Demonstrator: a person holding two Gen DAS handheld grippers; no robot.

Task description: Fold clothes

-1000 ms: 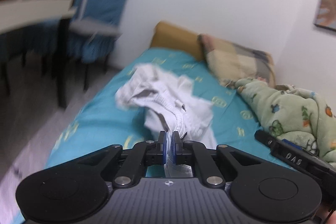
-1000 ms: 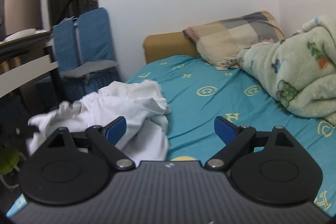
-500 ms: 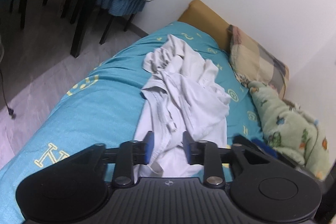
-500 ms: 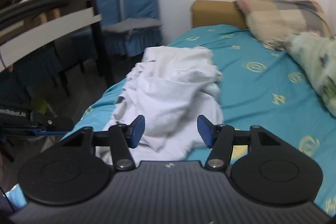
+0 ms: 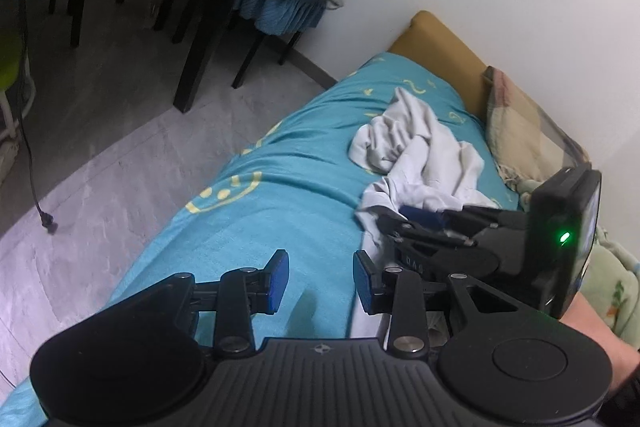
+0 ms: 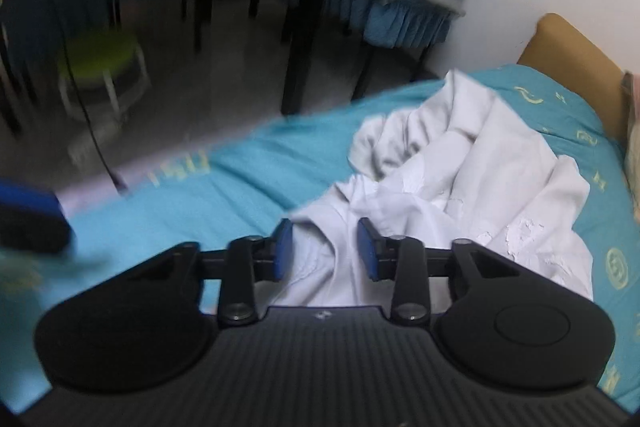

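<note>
Letting go of shirt (image 5: 420, 163) since before — left gripper (image 5: 320, 277) spread over bed (image 5: 280, 195). Right gripper (image 6: 326, 247) spread, straddling hem — needing pinching next.

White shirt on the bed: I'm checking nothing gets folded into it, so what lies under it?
Only the teal bedsheet shows around the crumpled white shirt. Whatever lies beneath its bunched folds is covered.

I count one white garment (image 6: 472, 179) crumpled on one bed (image 5: 280, 211). I see two grippers, left (image 5: 320, 277) and right (image 6: 325, 251), one pillow (image 5: 520, 135), one blanket (image 5: 608, 279), one green stool (image 6: 100, 57) and one cable (image 5: 24, 27).
</note>
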